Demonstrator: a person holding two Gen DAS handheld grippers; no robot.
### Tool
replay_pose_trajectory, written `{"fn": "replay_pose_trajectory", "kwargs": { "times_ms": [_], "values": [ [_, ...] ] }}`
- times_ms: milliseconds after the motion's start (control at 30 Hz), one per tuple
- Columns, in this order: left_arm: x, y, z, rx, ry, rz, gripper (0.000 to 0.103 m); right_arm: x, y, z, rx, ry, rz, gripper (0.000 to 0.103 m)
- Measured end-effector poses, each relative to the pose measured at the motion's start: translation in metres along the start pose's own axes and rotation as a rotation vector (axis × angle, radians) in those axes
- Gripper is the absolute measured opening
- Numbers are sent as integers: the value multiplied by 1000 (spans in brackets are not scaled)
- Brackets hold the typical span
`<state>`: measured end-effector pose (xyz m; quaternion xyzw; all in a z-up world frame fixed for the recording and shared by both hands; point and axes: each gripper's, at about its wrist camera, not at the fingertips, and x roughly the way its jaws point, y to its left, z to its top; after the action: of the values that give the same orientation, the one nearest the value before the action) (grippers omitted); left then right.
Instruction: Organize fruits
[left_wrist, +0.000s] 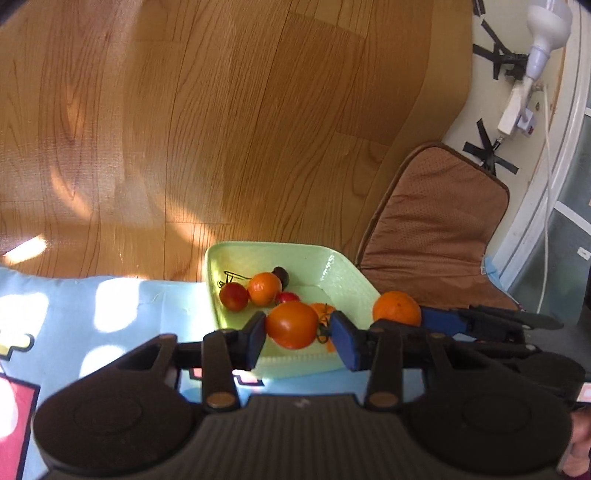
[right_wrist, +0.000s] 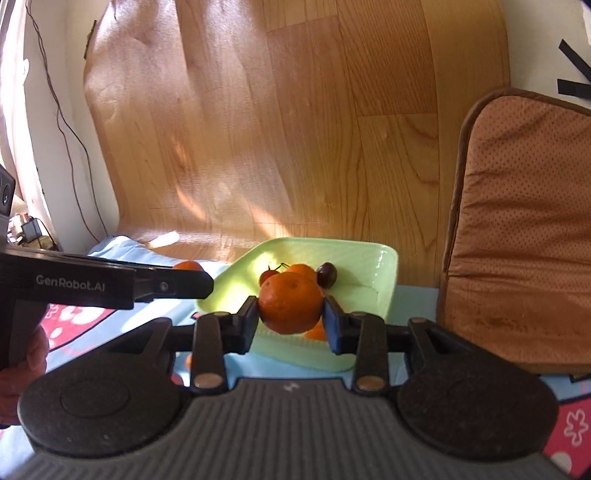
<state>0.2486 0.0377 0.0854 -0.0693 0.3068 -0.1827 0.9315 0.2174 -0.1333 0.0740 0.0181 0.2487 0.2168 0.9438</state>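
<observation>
A smooth orange tomato with a dark green stalk (left_wrist: 291, 325) sits between the blue pads of the left gripper (left_wrist: 298, 338), which pinches it just above the near part of the pale green square plastic tray (left_wrist: 343, 275). The right gripper (right_wrist: 290, 325) likewise clamps a dimpled orange mandarin (right_wrist: 290, 308) over the near edge of the same tray; in the left wrist view that mandarin shows at the tray's right rim.

Inside the tray lie a small red tomato (left_wrist: 233, 296), a second mandarin (left_wrist: 264, 288), a dark plum-like fruit (left_wrist: 281, 275) at the far side, a red fruit mostly hidden behind the held tomato, and another orange piece partly masked by the left gripper's right finger.

Judging by this, the sorting looks well on: several fruits are already gathered, and two more are held at the tray, not yet let go. Whether any fruit remains loose on the light blue patterned cloth (left_wrist: 122, 306) cannot be told, since the gripper bodies cover most of the near ground. An orange patch under the right gripper's left finger is too obscured to identify.

Further out, the wooden floor (left_wrist: 221, 110) stretches far, and a brown perforated cushion (left_wrist: 436, 225) lies right of the tray.
</observation>
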Motion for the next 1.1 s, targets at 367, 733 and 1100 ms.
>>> {"fn": "replay_pose_trajectory", "kwargs": {
  "times_ms": [367, 733, 1100],
  "values": [
    [41, 10, -2, -4, 62, 30, 42, 22, -17, 2, -5, 30, -30, 47],
    [-64, 40, -36, -98, -32, -4, 43, -39, 26, -40, -48, 50, 170, 36],
    [-45, -10, -87, 83, 48, -70, 43, -27, 52, -64, -167, 139, 166, 37]
  ]
}}
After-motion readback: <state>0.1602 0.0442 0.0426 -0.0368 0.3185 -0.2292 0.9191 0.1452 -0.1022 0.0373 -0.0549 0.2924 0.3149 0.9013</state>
